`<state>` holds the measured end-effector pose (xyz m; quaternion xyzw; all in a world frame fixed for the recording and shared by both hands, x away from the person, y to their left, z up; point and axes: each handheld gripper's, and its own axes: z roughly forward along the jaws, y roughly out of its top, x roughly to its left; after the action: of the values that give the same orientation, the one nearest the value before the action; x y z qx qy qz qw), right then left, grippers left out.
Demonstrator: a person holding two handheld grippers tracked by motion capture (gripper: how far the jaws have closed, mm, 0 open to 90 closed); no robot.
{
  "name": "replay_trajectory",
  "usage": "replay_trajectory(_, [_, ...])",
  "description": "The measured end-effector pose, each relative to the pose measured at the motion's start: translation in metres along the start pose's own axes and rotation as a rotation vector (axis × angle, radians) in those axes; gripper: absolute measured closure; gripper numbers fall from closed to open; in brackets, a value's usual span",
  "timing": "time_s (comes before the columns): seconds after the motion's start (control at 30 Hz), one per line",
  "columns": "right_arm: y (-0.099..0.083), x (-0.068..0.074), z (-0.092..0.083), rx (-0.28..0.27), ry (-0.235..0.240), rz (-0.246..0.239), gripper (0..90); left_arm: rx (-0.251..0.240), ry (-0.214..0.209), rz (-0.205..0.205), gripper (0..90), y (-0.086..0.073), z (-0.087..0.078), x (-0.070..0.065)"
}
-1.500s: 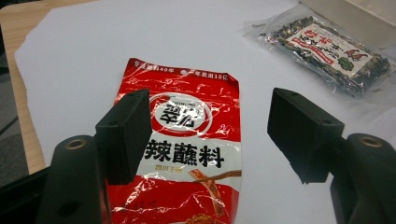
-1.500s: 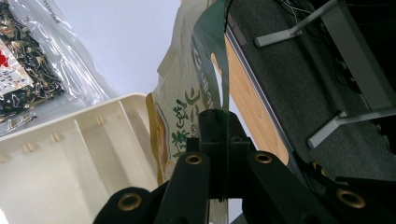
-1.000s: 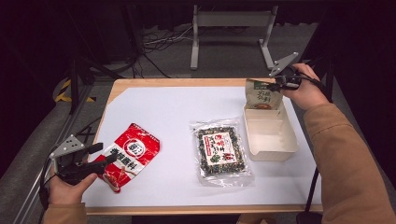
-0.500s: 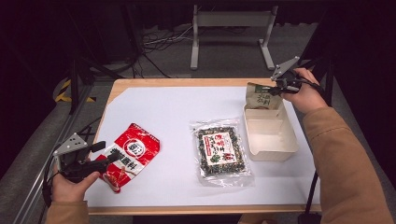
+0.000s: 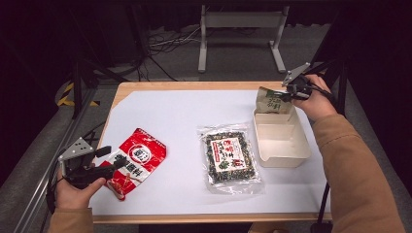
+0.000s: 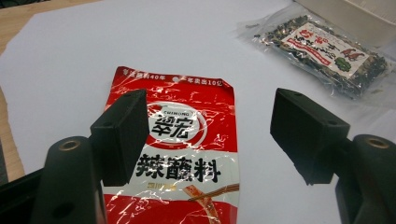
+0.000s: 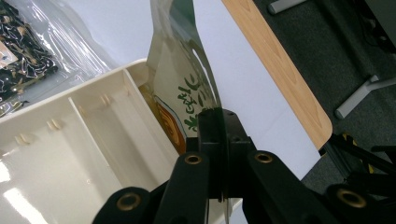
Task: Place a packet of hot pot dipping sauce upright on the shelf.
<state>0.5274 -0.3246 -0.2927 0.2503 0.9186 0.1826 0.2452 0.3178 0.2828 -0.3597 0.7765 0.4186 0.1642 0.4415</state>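
A red and white sachet (image 5: 136, 160) (image 6: 182, 154) lies flat on the white sheet at the front left. My left gripper (image 5: 111, 159) (image 6: 210, 126) hovers at its near corner, and its jaws have just been opening. The sachet shows beneath the gap and the pads do not press on it. At the far right, my right gripper (image 5: 286, 94) (image 7: 219, 116) is shut on the top edge of a beige and green packet (image 5: 271, 102) (image 7: 182, 70). That packet hangs upright over the far end of a cream divided tray (image 5: 284, 162) (image 7: 70, 154).
A clear bag of dark dried bits with a red and white label (image 5: 230, 156) (image 6: 327, 46) (image 7: 23, 46) lies in the middle, just left of the tray. White paper (image 5: 184, 111) covers the wooden table. Metal stand legs (image 5: 243, 39) and cables sit on the floor beyond.
The right gripper has come down slightly in the picture with its packet. The left hand has stayed in place, its jaws a touch wider.
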Motion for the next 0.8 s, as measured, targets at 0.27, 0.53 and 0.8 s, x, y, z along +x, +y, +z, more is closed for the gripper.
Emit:
replay_trajectory(0.27, [-0.001, -0.002, -0.008, -0.054, -0.009, 0.044, 67.3, 0.005, 0.021, 0.027, 28.5, 0.002, 0.007, -0.001])
replay_trajectory(0.53, [-0.002, 0.001, -0.029, -0.165, -0.049, 0.099, 44.0, 0.018, 0.033, 0.040, 32.8, 0.007, 0.014, -0.001])
replay_trajectory(0.8, [-0.005, 0.011, -0.049, -0.264, -0.079, 0.133, 38.4, 0.037, 0.042, 0.092, 33.4, 0.017, 0.021, -0.001])
